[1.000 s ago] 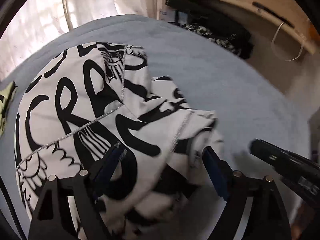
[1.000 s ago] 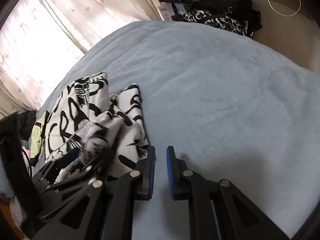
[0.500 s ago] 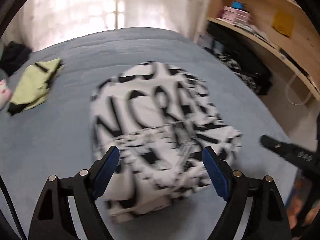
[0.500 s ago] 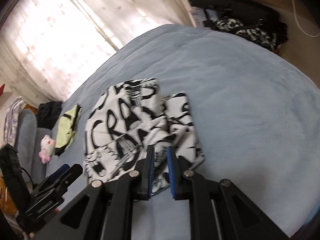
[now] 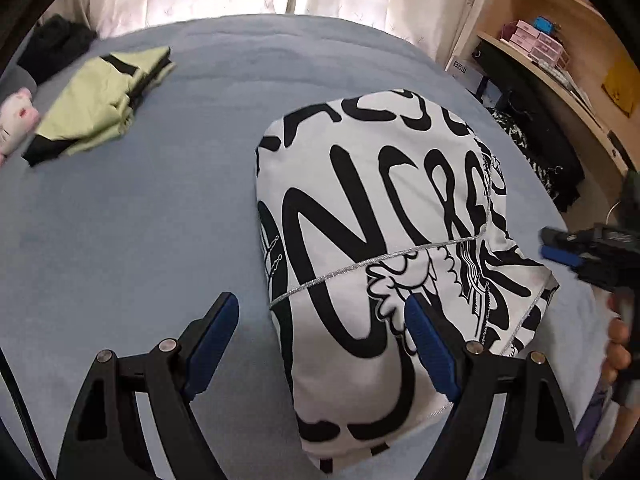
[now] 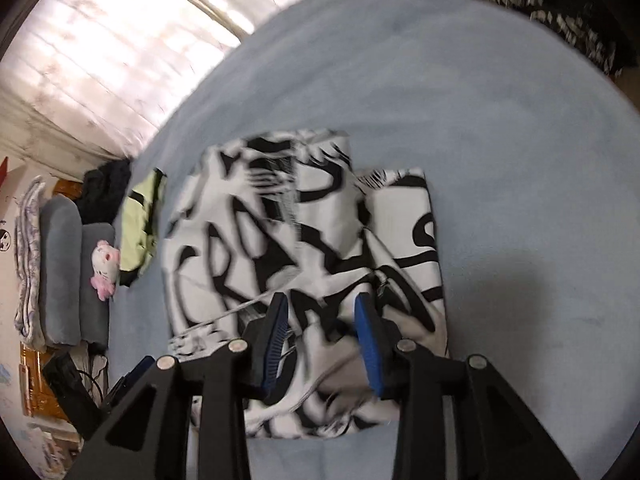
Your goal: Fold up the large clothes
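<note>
A: Status of the printed garment [image 5: 384, 240]?
B: Folded into a compact packet, lying on the blue bed [image 5: 140, 240], at the right-hand view's 6 o'clock.
A: Tongs?
B: Left gripper [image 5: 320, 340] spread wide, empty. Right gripper [image 6: 320, 336] has just been opening, pads clear of cloth.
A: Next?
B: Probably squaring the loose right corner.

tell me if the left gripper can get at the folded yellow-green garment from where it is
Probably yes. The left gripper stands with jaws wide and empty, and only bare blue bedspread lies between it and the folded yellow-green garment with black trim; the black-and-white printed garment sits off to the side.
</note>
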`<state>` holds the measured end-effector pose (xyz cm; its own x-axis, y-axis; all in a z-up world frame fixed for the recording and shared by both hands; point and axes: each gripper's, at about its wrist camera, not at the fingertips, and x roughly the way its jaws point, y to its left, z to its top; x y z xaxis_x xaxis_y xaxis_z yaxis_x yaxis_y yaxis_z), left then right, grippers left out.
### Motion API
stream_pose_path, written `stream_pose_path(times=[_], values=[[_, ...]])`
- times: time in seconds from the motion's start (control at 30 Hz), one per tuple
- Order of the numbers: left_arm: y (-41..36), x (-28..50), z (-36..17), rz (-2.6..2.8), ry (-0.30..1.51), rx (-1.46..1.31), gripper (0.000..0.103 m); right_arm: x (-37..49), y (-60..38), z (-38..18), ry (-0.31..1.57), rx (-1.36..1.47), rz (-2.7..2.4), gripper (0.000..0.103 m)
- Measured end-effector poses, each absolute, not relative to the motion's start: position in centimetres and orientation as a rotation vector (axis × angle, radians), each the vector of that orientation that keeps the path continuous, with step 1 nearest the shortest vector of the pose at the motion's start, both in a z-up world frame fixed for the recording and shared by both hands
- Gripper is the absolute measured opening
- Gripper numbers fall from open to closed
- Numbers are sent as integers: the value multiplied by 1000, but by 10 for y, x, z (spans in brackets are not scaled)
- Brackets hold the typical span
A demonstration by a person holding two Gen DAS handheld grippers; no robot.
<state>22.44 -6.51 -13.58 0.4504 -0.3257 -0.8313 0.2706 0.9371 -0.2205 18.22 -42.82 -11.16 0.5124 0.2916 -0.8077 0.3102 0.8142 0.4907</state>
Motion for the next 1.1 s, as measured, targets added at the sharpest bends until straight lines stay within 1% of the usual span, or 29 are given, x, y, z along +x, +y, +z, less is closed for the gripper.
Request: stream_pose_path(times=[0.13, 0.27, 0.33, 0.43, 0.53, 0.67, 0.7, 0.77, 0.8, 0.87, 0.97, 1.1], values=[[-62, 239, -152, -392, 1062, -102, 84, 197, -438, -140, 1125, 675, 8, 35], [-56, 253, -166, -447, 1084, -205, 84, 208, -441, -160, 1161, 716, 66, 35], [-53, 259, -173, -473, 1091, -249, 85, 214, -443, -168, 1181, 737, 92, 35], [-51, 263, -186, -507, 1107, -313, 86, 221, -444, -178, 1194, 765, 134, 35], [-52, 269, -198, -526, 1131, -354, 87, 223, -442, -184, 1203, 758, 160, 39], [-56, 272, -206, -529, 1135, -379, 90, 222, -431, -182, 1175, 698, 152, 39], [-59, 273, -206, -525, 1135, -375, 92, 221, -426, -180, 1162, 655, 144, 36], [-64, 275, -205, -517, 1137, -366, 92, 214, -414, -175, 1128, 576, 121, 24], [-64, 275, -205, -513, 1139, -363, 92, 212, -414, -174, 1116, 570, 116, 21], [-67, 274, -203, -503, 1141, -355, 92, 202, -413, -167, 1073, 590, 97, 13], [-77, 273, -198, -489, 1137, -321, 91, 180, -411, -149, 987, 581, 75, 8], [-97, 266, -185, -478, 1111, -231, 91, 145, -417, -122, 881, 575, 33, 5]])
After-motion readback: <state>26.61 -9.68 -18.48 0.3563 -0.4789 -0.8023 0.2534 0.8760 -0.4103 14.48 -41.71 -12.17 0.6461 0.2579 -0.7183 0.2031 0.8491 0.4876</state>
